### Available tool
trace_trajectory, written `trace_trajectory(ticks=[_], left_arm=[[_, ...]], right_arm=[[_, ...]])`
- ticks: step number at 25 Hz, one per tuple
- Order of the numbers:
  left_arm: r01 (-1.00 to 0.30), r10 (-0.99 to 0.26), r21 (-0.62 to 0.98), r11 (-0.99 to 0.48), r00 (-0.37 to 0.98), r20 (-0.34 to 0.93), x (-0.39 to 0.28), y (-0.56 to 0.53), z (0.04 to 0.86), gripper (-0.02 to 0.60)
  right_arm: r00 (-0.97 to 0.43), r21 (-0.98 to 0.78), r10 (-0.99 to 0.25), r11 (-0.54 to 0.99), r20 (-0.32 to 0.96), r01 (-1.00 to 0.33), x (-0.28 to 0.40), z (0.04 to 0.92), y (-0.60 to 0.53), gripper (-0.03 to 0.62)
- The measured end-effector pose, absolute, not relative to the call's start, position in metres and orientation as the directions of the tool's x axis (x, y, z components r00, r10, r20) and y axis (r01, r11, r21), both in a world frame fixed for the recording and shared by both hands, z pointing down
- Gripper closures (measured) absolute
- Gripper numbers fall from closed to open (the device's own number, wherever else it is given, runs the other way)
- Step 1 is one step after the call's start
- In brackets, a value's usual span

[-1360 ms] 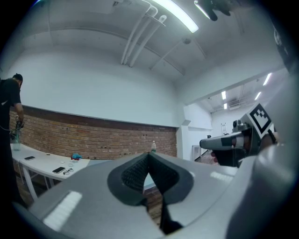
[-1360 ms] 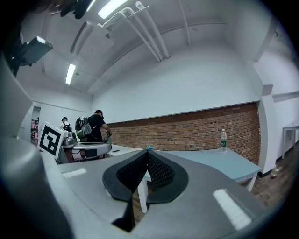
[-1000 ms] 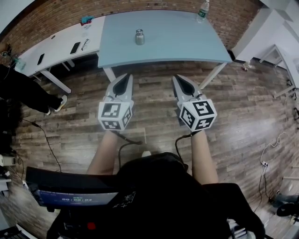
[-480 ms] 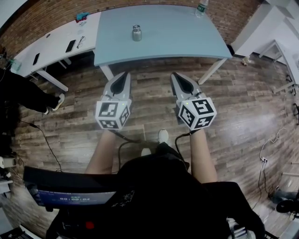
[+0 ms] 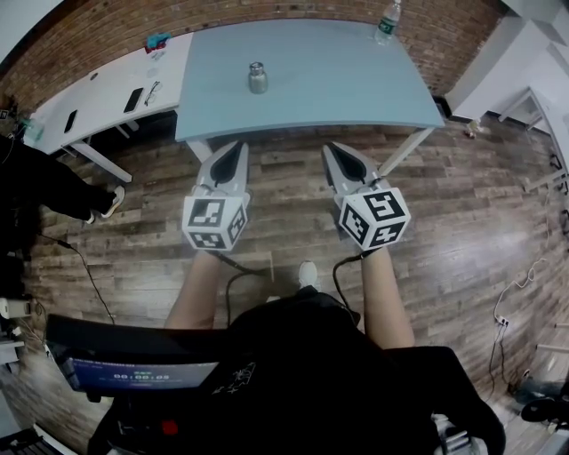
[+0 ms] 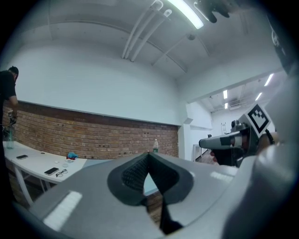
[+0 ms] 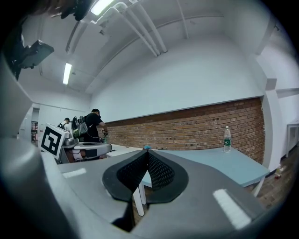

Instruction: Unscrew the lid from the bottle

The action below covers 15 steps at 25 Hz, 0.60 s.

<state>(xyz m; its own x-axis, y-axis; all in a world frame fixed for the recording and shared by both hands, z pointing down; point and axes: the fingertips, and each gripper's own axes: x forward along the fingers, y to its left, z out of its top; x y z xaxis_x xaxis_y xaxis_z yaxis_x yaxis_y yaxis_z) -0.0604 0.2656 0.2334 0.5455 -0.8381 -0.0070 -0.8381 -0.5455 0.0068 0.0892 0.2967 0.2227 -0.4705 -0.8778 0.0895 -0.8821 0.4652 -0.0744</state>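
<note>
- Two grippers out in front, both level, both aimed toward the twelve o'clock side of the head view.
- Left gripper (image 5: 233, 147): jaws pressed together, tips meeting, nothing between them. Its own view confirms it, pads closed to a point (image 6: 148, 157).
- Right gripper (image 5: 333, 150): same story, jaws pressed together and empty, the pads touching in its own view (image 7: 145, 154).
- They sit side by side, apart from each other, over the wooden floor (image 5: 462, 222), just short of the table (image 5: 338, 84).
- And the bottle (image 5: 257, 78): small, metal, upright on the table, well apart from both grippers. It is at about one o'clock from the left gripper, between ten and eleven o'clock from the right.
- Lid (image 5: 257, 66) on top of it, nothing touching it.
- Over at the table's one o'clock corner stands a plastic water bottle (image 5: 386, 22).
- At nine o'clock of the table, a white table (image 5: 98, 102) with a phone (image 5: 133, 99) and glasses (image 5: 152, 87) on it.
- Far out at nine o'clock, a person (image 5: 40, 178) in black, partly cut off by the edge.
- Brick wall (image 5: 267, 13) runs behind both tables.
</note>
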Motion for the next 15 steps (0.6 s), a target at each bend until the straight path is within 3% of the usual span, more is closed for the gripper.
trace_trajectory(ticks=[15], left_arm=[[-0.884,-0.884,-0.015,-0.467,0.467,-0.005,-0.028,0.211,0.223,0.581]], right_arm=[[-0.564,-0.110,-0.824,0.556,0.060,-0.824,0.122,0.214,0.223,0.592]])
